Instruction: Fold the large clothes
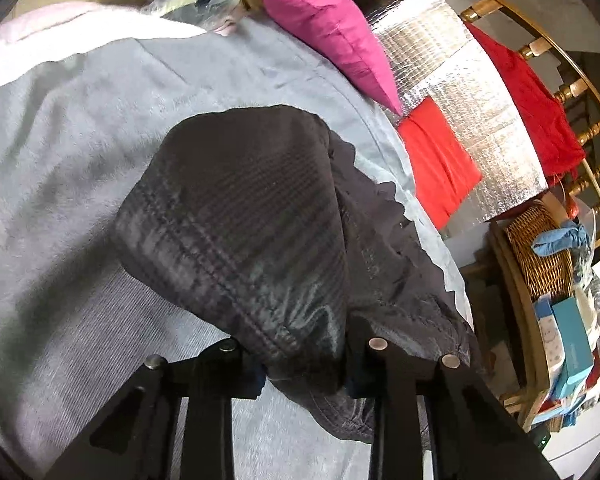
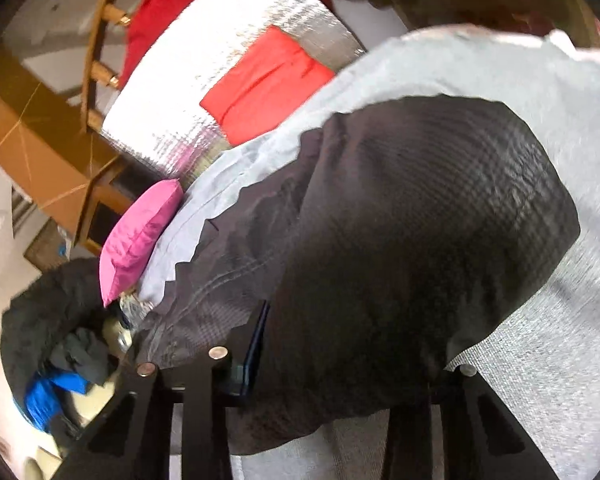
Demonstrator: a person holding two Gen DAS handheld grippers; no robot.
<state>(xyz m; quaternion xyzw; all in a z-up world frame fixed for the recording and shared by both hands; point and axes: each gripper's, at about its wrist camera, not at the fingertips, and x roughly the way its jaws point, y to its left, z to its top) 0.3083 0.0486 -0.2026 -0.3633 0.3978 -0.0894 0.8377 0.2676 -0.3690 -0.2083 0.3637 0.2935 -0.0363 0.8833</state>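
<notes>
Both tongs, left (image 1: 300, 376) and right (image 2: 340, 384), clamped on dark garment (image 1: 240, 208) bunched over grey bed cover (image 1: 60, 140); 0 folds visible, folding all left.

Item: dark grey garment (image 1: 244, 216) (image 2: 400, 216), thin ribbed fabric with stitched seams | State: bunched, humped, partly lifted | Place: pinched between left gripper (image 1: 304, 364) and right gripper (image 2: 340, 364), draping forward from both onto pale grey bedcover (image 1: 100, 128)
</notes>
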